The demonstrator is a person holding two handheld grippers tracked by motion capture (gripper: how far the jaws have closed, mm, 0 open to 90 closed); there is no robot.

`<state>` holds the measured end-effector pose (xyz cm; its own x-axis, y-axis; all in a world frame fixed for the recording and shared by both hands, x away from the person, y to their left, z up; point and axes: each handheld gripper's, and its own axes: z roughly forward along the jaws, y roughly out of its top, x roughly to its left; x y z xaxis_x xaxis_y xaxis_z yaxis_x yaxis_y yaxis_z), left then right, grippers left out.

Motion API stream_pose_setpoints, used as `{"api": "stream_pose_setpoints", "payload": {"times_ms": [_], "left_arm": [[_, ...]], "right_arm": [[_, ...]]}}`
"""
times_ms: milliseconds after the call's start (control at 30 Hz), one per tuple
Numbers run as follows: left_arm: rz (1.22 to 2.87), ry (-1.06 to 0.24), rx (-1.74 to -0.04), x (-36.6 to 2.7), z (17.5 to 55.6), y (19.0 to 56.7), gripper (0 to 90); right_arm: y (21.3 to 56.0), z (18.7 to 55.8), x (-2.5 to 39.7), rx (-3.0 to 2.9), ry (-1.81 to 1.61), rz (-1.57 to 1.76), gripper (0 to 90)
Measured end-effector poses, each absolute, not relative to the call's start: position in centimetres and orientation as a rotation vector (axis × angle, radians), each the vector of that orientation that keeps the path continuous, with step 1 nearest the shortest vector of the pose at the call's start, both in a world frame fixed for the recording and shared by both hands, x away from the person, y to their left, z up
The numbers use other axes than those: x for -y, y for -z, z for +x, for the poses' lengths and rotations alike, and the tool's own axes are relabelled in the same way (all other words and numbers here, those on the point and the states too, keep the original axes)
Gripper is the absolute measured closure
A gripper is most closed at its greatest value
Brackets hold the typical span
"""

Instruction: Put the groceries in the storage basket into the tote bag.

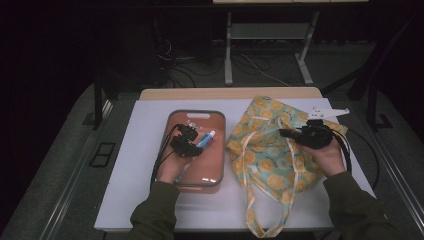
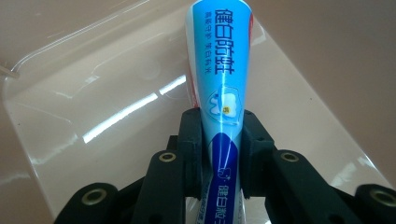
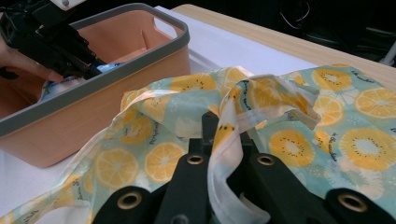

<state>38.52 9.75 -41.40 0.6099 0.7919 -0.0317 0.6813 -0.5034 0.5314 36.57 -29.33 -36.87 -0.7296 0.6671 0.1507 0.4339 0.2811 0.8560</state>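
Toothpaste tube pinched in the bin, bag rim held up beside it

The left hand-held gripper (image 2: 223, 140) is clamping a blue-and-white toothpaste tube (image 2: 219, 70) between its jaws, low inside the peach plastic bin (image 1: 172, 117) with the grey rim, above a clear flat pouch (image 2: 93, 116) lying on the bin floor. The grip is sitting partway along the tube's body, which is likely giving a steady hold for lifting it out. The right hand-held gripper (image 3: 226, 144) is closing on the pale edge of the orange-slice print tote bag (image 3: 327, 121), apparently gathering a fold of the rim to keep the mouth open. The bag is lying just beside the bin on the white surface (image 1: 140, 150), its long handles (image 1: 250, 200) trailing toward the person's sleeves, so the tube's path across would be short.
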Motion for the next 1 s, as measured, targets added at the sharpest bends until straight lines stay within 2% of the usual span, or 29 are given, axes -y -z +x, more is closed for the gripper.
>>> {"api": "stream_pose_setpoints", "payload": {"times_ms": [467,733,1000], "left_arm": [[2.264,-0.273,-1.088,-10.1,38.2,39.8,75.4],[2.168,-0.278,-0.996,-10.3,37.6,36.9,75.9],[2.104,-0.259,-0.866,-8.8,36.7,34.0,76.0]], "right_arm": [[37.0,36.6,29.6,-2.308,-1.442,1.020,89.4],[37.0,36.7,29.8,-2.304,-1.441,1.026,89.4],[36.8,36.7,30.0,-2.291,-1.447,1.033,89.4]]}}
